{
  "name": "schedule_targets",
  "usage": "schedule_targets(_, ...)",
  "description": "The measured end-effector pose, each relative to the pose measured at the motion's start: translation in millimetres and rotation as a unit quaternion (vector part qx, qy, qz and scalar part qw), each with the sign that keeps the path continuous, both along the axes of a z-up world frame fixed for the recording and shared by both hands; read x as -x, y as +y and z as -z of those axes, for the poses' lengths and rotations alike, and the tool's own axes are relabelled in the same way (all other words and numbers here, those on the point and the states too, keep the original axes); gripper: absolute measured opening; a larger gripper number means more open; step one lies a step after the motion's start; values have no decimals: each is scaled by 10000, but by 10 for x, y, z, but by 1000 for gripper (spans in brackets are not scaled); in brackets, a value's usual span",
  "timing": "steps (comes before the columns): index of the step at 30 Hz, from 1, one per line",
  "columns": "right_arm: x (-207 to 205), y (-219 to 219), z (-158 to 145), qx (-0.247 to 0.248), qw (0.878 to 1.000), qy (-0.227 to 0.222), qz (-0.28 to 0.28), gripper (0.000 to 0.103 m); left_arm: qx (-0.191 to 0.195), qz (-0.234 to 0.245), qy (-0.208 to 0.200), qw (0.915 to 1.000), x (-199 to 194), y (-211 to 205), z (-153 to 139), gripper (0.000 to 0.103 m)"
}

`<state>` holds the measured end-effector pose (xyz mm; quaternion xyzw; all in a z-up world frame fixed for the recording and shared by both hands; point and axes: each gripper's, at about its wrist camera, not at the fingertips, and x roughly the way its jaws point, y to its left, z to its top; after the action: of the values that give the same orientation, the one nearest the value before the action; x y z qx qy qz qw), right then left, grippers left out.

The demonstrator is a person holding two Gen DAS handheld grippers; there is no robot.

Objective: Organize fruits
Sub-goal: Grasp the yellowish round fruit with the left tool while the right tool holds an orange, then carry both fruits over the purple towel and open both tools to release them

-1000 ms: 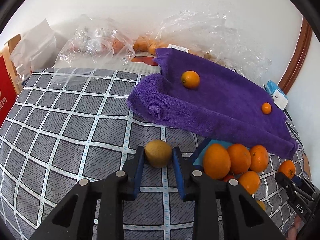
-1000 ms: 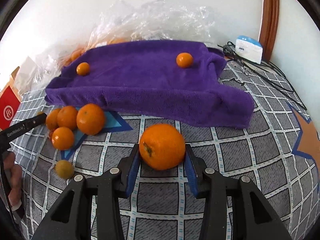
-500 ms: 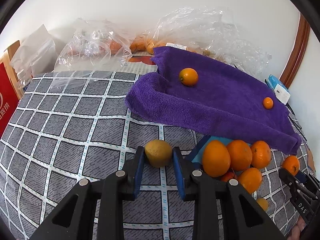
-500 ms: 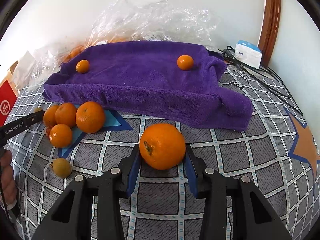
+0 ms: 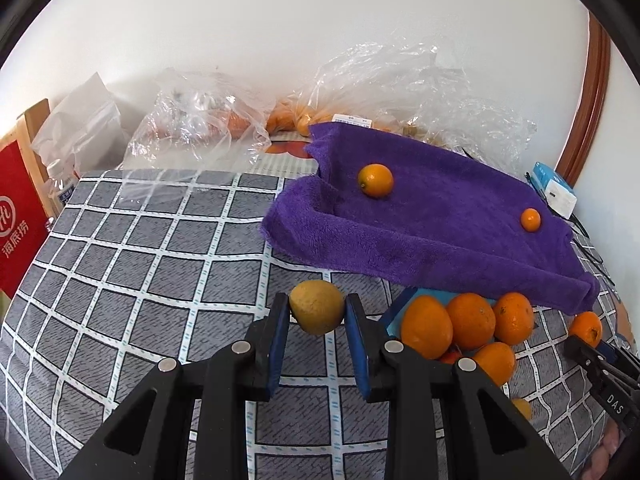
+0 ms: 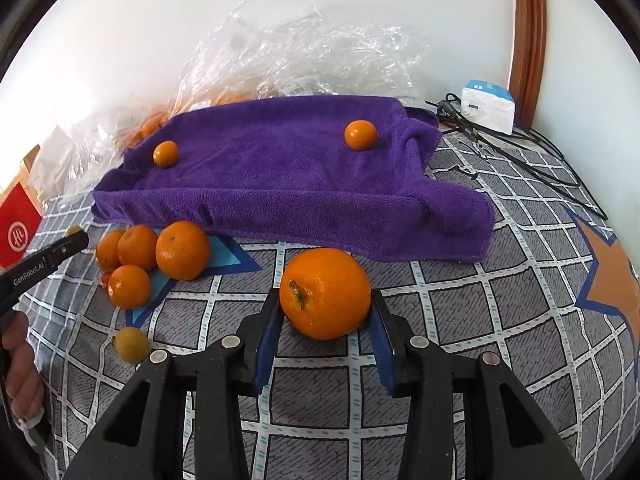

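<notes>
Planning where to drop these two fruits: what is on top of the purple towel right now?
Two small oranges sit on the purple towel, far apart: one near its left end, one near its right. Whatever props the towel up underneath is covered.

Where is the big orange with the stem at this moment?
In the right wrist view, the big orange sits at centre, clamped in the right gripper, just in front of the purple towel.
</notes>
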<state>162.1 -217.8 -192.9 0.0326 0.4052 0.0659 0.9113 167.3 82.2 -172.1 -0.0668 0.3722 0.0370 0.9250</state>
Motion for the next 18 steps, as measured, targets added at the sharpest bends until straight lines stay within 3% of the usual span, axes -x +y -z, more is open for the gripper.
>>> schedule_targets(6, -11, 26, 2, 61, 9999, 106, -34, 42, 74, -29, -2, 10000, 193, 76, -120, 27)
schedule_targets(9, 34, 69, -29, 128, 9998, 82, -99, 42, -67, -19, -71, 10000, 265, 56, -239, 27)
schedule_targets(18, 151, 112, -428, 113, 9992, -315, -216, 41, -208, 105, -418, 9989, 243, -96, -648, 27)
